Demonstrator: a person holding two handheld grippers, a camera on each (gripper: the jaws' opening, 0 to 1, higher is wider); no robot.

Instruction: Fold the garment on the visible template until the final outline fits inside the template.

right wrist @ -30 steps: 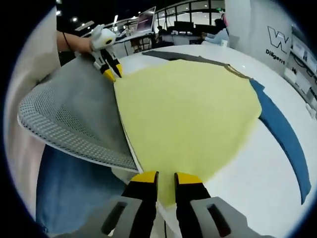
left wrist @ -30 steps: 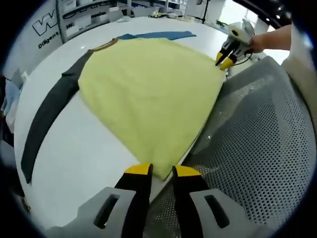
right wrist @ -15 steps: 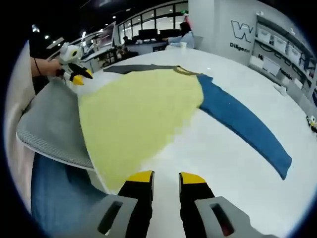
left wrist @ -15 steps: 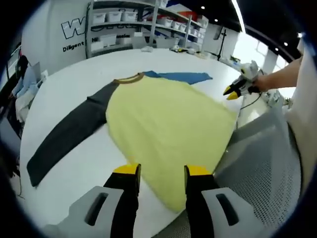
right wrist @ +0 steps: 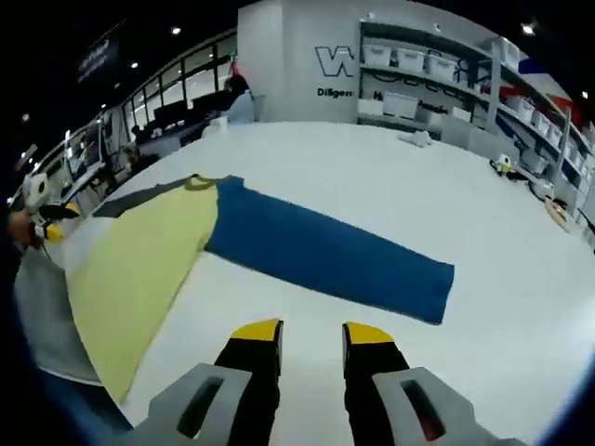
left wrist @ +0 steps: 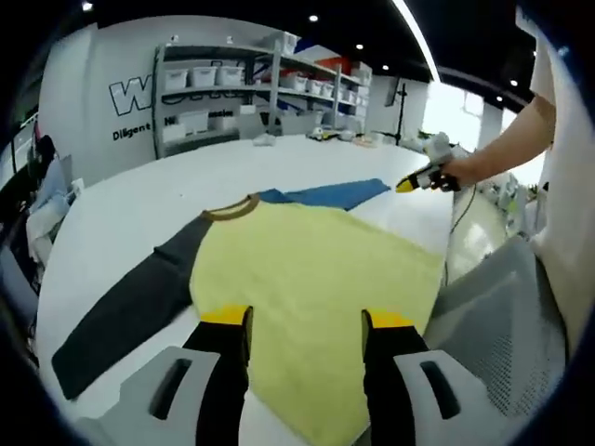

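I'm hovering my right claw (right wrist: 311,334), spread and empty, with the blue sleeve (right wrist: 325,251) lying crosswise just ahead on the bench (right wrist: 483,223).

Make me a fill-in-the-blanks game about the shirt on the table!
1. The shirt's body is ____.
2. The blue sleeve lies flat on the white ____.
3. The other sleeve is dark ____.
4. Both tools, left and right, have jaws that are ____.

Missing words: yellow; table; grey; open

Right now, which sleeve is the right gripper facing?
The blue sleeve, lying flat straight ahead of the open right gripper; the dark grey sleeve lies beyond the yellow body.
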